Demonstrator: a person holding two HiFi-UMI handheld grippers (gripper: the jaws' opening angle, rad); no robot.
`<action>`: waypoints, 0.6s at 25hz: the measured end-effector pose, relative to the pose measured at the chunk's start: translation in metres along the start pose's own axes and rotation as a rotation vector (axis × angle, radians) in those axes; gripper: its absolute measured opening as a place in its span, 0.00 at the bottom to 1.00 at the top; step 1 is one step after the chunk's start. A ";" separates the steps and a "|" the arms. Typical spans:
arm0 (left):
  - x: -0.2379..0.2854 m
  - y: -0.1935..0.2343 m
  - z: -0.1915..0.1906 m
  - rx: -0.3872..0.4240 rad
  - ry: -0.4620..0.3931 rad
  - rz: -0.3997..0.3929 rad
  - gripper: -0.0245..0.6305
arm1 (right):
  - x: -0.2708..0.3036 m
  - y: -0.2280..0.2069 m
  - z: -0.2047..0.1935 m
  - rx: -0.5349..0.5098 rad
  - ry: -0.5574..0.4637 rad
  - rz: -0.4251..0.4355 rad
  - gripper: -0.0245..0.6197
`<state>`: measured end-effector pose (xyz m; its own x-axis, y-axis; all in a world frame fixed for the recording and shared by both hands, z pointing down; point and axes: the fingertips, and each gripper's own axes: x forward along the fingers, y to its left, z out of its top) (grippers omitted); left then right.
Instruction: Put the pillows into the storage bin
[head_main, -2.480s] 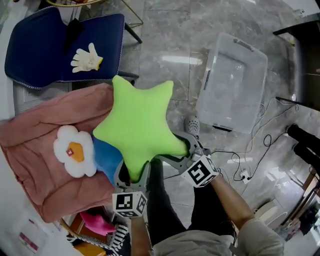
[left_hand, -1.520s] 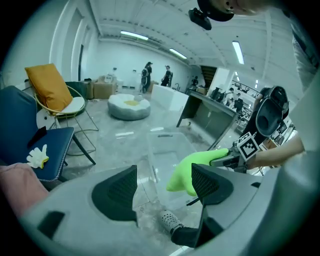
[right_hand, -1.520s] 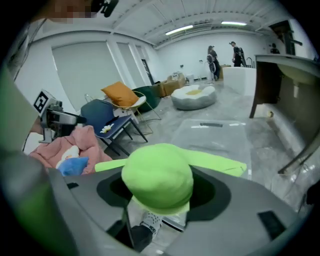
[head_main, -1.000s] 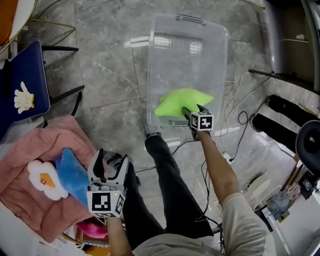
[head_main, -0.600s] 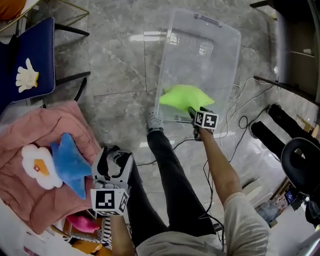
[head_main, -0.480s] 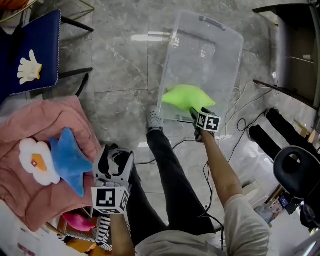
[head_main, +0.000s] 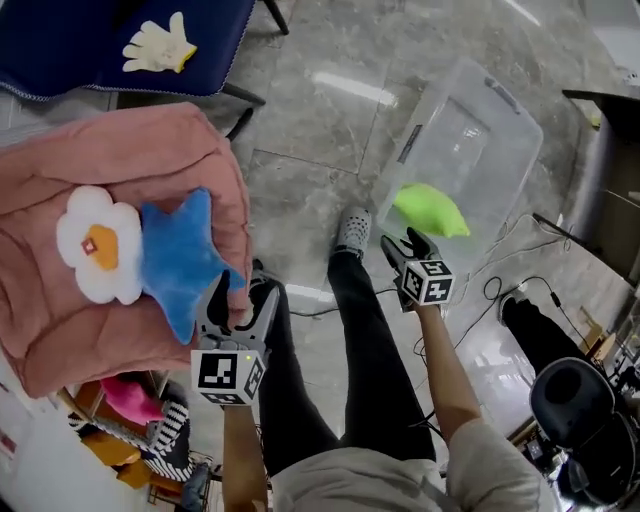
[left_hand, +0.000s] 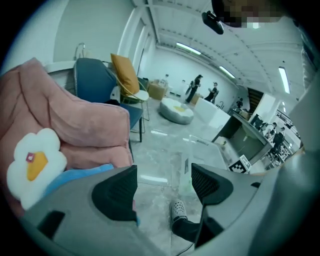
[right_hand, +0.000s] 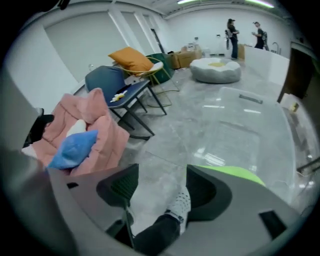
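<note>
Head view: shows the green pillow (head_main: 430, 210) lying inside the storage bin (head_main: 505, 115) at far right, the right gripper (head_main: 404, 244) just near of it, and the left gripper (head_main: 240, 300) close beside the blue star pillow (head_main: 180, 260) and flower pillow (head_main: 95, 245) on the pink blanket (head_main: 150, 140) at left. Left gripper view: shows fingers (left_hand: 116, 192) spread wide and empty, blue star pillow at their left. Right gripper view: shows fingers (right_hand: 120, 189) spread, having just opened a little further, with only floor (right_hand: 160, 150) and a shoe (right_hand: 182, 202) between.

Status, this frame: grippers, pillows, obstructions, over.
Left gripper open, empty, beside blue star-shaped pillow. Right gripper empty, jaws just opening, near clear plastic storage bin. Green plush pillow in bin; white flower-shaped pillow on pink quilt. Nothing blocking.
</note>
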<state>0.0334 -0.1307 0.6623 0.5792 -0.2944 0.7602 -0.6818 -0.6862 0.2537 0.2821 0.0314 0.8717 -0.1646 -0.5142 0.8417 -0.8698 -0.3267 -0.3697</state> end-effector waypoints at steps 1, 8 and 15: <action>-0.010 0.014 -0.004 -0.026 -0.009 0.017 0.56 | 0.006 0.033 0.004 -0.040 0.007 0.050 0.49; -0.077 0.104 -0.042 -0.147 -0.031 0.098 0.56 | 0.028 0.274 0.024 -0.277 0.038 0.455 0.54; -0.121 0.175 -0.090 -0.223 -0.043 0.103 0.56 | 0.054 0.432 -0.006 -0.414 0.085 0.767 0.68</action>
<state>-0.1957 -0.1551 0.6683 0.5168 -0.3865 0.7639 -0.8173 -0.4885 0.3057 -0.1057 -0.1328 0.7602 -0.7931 -0.4079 0.4523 -0.6015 0.4077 -0.6870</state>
